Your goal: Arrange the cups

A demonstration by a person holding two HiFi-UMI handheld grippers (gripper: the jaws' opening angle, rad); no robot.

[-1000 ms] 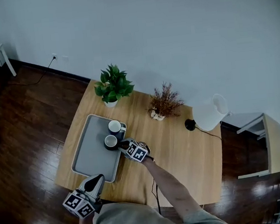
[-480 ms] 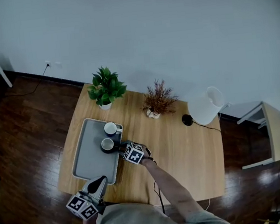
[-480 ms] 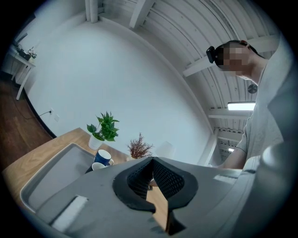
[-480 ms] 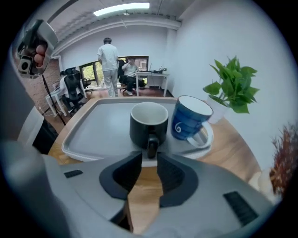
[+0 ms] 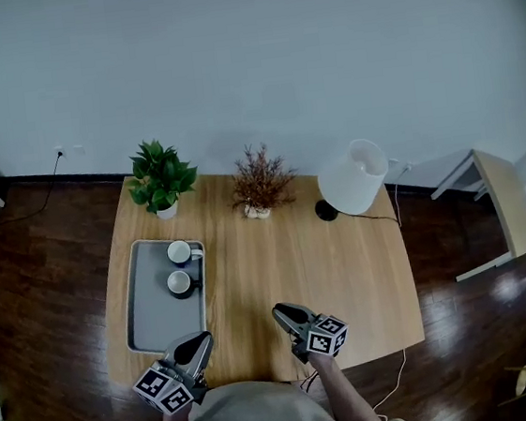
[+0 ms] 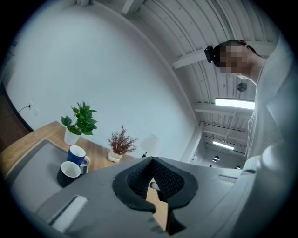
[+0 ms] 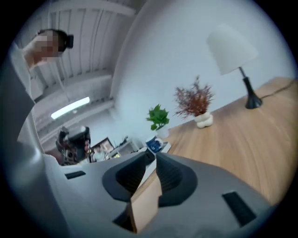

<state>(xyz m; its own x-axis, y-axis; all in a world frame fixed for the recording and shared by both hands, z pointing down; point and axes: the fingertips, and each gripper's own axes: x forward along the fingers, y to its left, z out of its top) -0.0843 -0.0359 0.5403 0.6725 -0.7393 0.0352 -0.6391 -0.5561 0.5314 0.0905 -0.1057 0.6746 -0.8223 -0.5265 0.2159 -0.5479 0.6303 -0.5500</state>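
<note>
- Dark plank floor (image 5: pixel 40 240) and a pale wall (image 5: pixel 255 55) surround a wooden table (image 5: pixel 344 262), seen from steeply above.
- Grey tray (image 5: pixel 147 312) lies at the table's 9 o'clock, long side along the left edge.
- White-shaded lamp (image 5: pixel 352 178) stands at 1 o'clock, its dark base just beside the shade in this view.
- Green plant (image 5: pixel 160 174) in a white pot at 11 o'clock; dried reddish plant (image 5: pixel 259 179) at 12 o'clock, well apart from it.
- Left gripper (image 5: pixel 201 342) hangs at 7 o'clock over the tray's near right corner – jaws pressed together, nothing between them.
- Right gripper (image 5: pixel 282 313) hangs at 6 o'clock over bare wood, well apart from the tray – jaws closing, tips all but together, nothing between them.
- Blue cup (image 5: pixel 180 252) sits upright at the tray's 1 o'clock corner.
- Dark cup (image 5: pixel 179 282) sits upright just beside the blue cup, at its 6 o'clock; both have white insides.
</note>
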